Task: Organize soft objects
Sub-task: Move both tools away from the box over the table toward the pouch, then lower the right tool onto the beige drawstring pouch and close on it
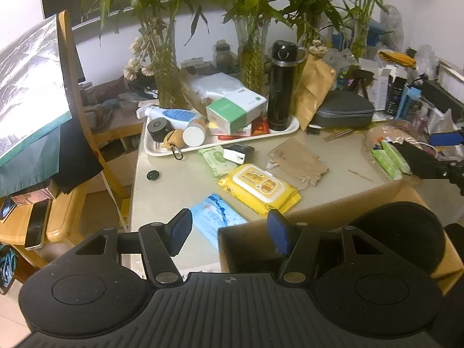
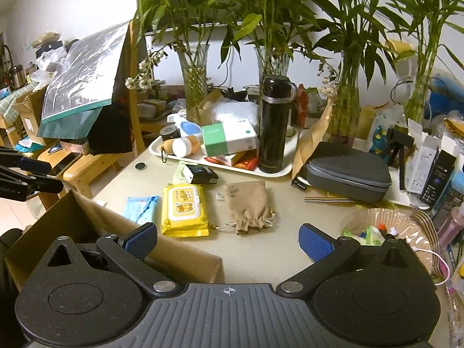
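Note:
A yellow wet-wipes pack (image 1: pixel 259 190) (image 2: pixel 184 209) lies mid-table. A blue tissue pack (image 1: pixel 216 217) (image 2: pixel 141 204) lies to its left, beside an open cardboard box (image 1: pixel 333 232) (image 2: pixel 95 232) at the table's near edge. A tan drawstring pouch (image 1: pixel 298 162) (image 2: pixel 249 206) lies to the right of the yellow pack. A green wipes pack (image 1: pixel 214 159) (image 2: pixel 179 171) sits behind, partly under a black-and-white box. My left gripper (image 1: pixel 229 232) is open and empty above the blue pack and box corner. My right gripper (image 2: pixel 227 242) is open wide and empty over the box's edge and bare table.
A white tray (image 1: pixel 293 126) (image 2: pixel 287 168) holds a black flask (image 1: pixel 281 87) (image 2: pixel 274 124), boxes and bottles. Glass vases with bamboo stand behind. A grey zip case (image 2: pixel 348 171) and a basket of small items (image 2: pixel 377 226) are at the right. A wooden chair (image 1: pixel 72 145) stands left.

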### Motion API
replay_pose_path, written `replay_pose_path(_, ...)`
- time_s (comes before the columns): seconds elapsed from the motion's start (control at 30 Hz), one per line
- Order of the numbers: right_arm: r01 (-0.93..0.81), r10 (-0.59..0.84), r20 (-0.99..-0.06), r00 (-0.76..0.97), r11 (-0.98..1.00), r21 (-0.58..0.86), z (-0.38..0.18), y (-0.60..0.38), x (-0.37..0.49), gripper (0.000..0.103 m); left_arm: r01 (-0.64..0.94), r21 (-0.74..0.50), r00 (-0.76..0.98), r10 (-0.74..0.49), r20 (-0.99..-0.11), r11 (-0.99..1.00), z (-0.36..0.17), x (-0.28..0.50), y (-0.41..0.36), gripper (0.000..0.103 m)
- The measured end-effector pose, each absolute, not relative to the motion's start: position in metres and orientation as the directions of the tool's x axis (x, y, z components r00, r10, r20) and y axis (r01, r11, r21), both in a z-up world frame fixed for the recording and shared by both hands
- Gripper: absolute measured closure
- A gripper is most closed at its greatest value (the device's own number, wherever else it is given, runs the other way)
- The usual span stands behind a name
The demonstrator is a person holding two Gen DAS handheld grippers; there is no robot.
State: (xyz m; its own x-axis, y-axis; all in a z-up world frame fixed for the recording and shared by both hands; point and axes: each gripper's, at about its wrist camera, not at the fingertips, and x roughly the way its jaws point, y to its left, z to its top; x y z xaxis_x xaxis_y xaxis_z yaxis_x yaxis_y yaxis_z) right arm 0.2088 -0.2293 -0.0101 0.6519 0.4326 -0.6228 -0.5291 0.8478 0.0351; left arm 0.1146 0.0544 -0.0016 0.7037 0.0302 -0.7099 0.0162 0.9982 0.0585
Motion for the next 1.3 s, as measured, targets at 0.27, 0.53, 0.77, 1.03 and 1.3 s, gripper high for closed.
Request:
replay_pose_path(0.27,-0.516,0.422,-0.638,0.644,0.856,0.045,-0.019,-0.232,0.233,0.000,0.006,0.062,0.688,0.041,-0.724,0.998,-0.010,0.136,0.064,0.046)
replay_pose_path(0.53,-0.510,0.410,-0.646,0.644,0.859,0.037,-0.026,-0.231,0.253,0.000,0.001,0.065,0.678,0.047,-0.733,0.998,-0.014,0.154,0.072,0.046)
replay_pose_path(0.77,-0.507,0.404,-0.655,0.638,0.861,0.036,-0.032,-0.231,0.270,0.000,0.007,0.074,0.669,0.051,-0.742,0.997,-0.020,0.166,0.080,0.046)
replay_pose_path(1.03,-0.528,0.411,-0.660,0.629,0.849,0.025,-0.040,-0.224,0.287,0.000,-0.006,0.084,0.657,0.067,-0.751,0.996,-0.026,0.179,0.093,0.046)
replay_pose_path(1.3,-0.583,0.434,-0.668,0.604,0.812,0.000,-0.059,-0.214,0.318,0.000,-0.037,0.054,0.653,0.065,-0.754,0.998,-0.035,0.181,0.111,0.046)
